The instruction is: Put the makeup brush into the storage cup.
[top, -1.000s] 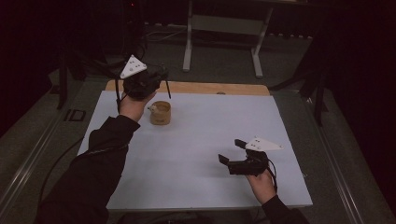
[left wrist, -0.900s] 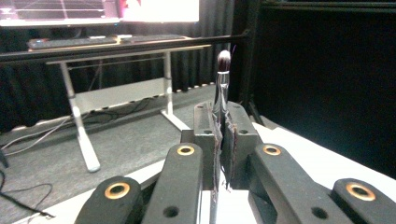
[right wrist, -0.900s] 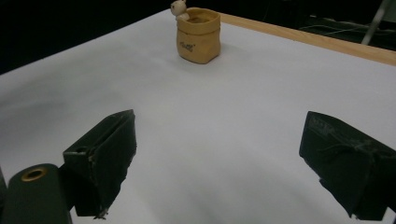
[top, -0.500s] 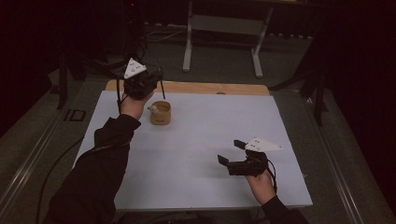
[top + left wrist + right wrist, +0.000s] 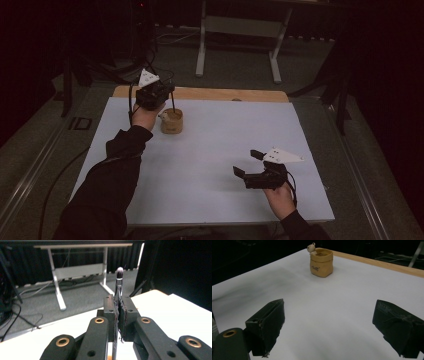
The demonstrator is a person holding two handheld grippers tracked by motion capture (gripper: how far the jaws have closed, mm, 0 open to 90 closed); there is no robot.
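While your left gripper (image 5: 159,93) keeps its fingers (image 5: 110,312) clamped on the makeup brush (image 5: 119,281), note that it has come down toward the far-left corner of the desk (image 5: 215,150) since a second ago. It now sits just above the tan pot (image 5: 171,120), with the brush handle reaching down to the pot's mouth in the high view. Whether the tip is already inside cannot be told. The bristle end points up, away from the pot. Judged from this, you are at the insertion step: keep the handle upright and centred over the opening before you release. Your right gripper (image 5: 256,167) rests near the near-right corner, well apart from the pot, fingers spread wide with nothing between them.
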